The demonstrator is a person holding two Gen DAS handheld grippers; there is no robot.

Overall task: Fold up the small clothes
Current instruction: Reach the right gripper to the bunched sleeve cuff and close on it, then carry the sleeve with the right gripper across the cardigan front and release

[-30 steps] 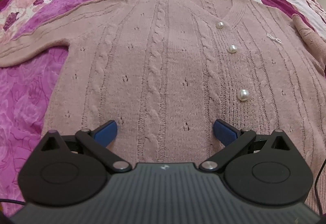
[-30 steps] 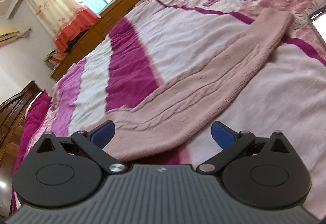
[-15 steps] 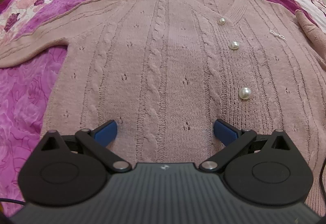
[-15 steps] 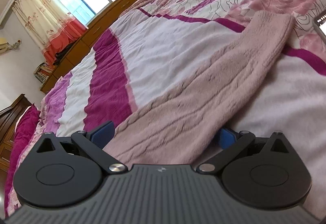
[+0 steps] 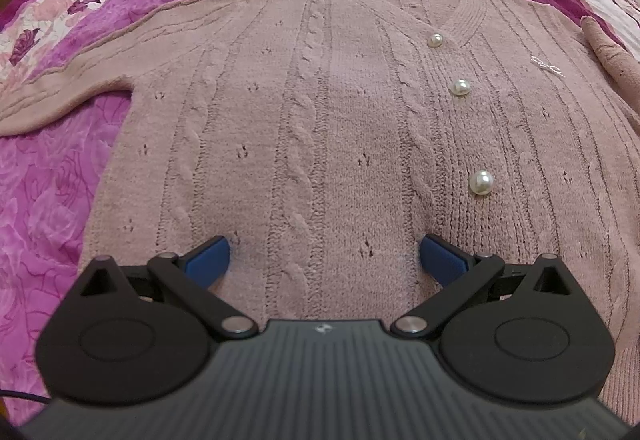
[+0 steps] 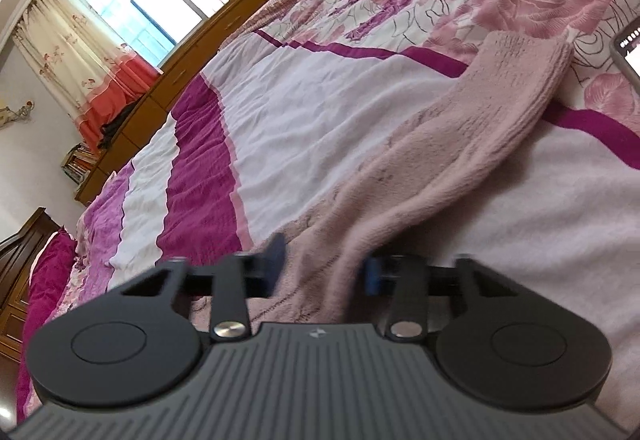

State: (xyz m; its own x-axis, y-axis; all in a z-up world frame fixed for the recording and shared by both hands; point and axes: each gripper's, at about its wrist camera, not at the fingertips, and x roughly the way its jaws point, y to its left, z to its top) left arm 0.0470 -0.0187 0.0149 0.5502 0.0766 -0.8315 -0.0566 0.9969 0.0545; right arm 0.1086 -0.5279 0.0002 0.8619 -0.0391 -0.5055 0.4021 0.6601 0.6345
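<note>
A dusty-pink cable-knit cardigan [image 5: 320, 112] with pearl buttons [image 5: 481, 182] lies flat on the bed, front up, one sleeve [image 5: 60, 92] stretched out to the left. My left gripper [image 5: 324, 256] is open and hovers over the cardigan's lower front. In the right wrist view the other sleeve [image 6: 460, 144] runs away from me to its cuff. My right gripper [image 6: 324, 266] has its blue pads closing on the near part of that sleeve, with bunched knit between them.
The bed is covered by a quilt [image 6: 304, 112] with magenta, white and rose-print stripes. A phone or tablet edge [image 6: 628, 48] lies at the right by the cuff. Wooden cabinets [image 6: 168, 88] and a curtained window stand beyond the bed.
My right gripper moved forward onto the sleeve and its fingers closed from wide open to pinching the knit. The left gripper stayed open and barely shifted over the cardigan.
</note>
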